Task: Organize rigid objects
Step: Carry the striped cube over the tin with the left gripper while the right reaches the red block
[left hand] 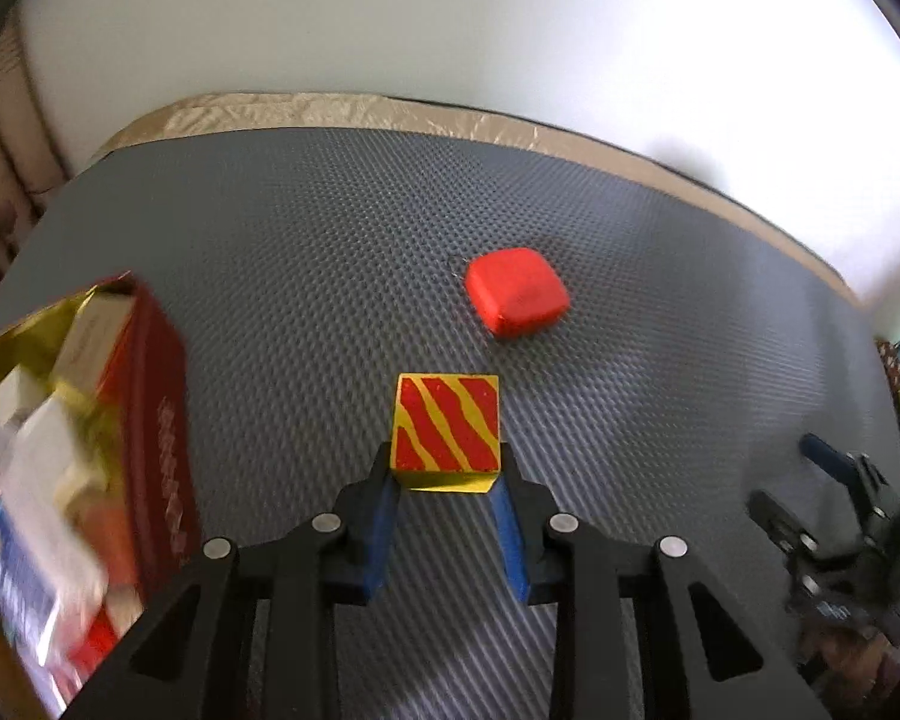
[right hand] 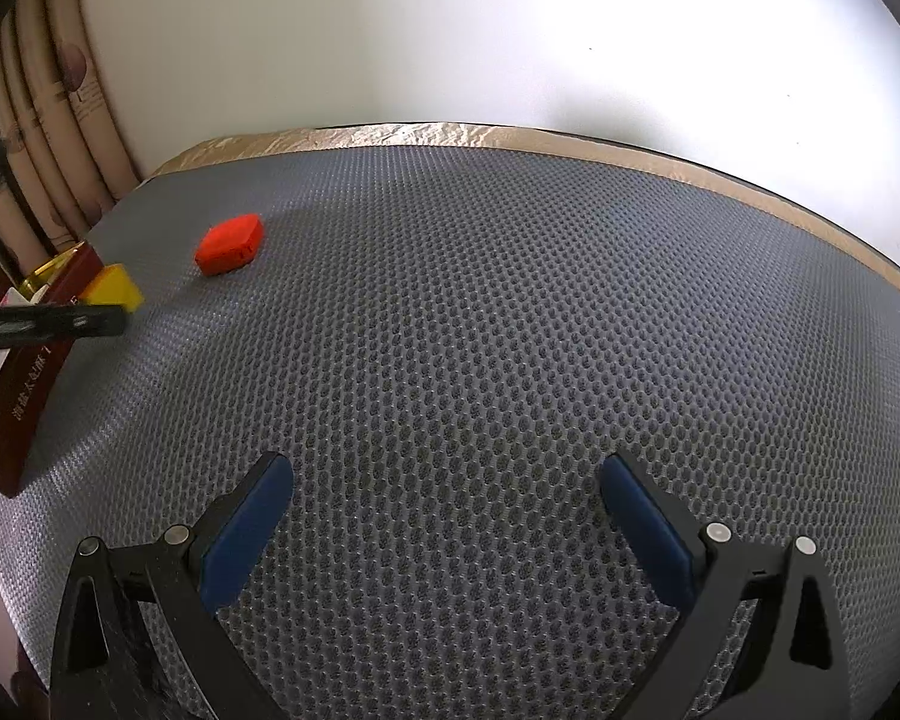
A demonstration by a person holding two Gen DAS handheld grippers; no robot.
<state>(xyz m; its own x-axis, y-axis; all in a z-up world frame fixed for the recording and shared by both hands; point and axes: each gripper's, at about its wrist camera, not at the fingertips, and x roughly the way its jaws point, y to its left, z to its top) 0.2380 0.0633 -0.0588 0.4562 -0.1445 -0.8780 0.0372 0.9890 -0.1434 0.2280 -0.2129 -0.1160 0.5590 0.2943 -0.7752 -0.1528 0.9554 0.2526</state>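
The left gripper (left hand: 447, 483) has its jaws clamped on a yellow-and-red striped cube (left hand: 447, 425) at lower centre of the frame, above the grey textured mat (left hand: 306, 252) on the desk. Upper right of it lies a red rounded block (left hand: 516, 291). A red box (left hand: 150, 420) stands at left. The right gripper (right hand: 444, 501) hovers with jaws spread wide, holding nothing.

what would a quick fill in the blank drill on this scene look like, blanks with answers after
1. The left gripper is shut on the ____-and-yellow striped cube.
2. The right gripper hangs ____ over the grey mat, holding nothing.
3. The loose red block lies on the ____.
4. The red box sits to the cube's ____ in the left wrist view.

Answers: red; open; mat; left
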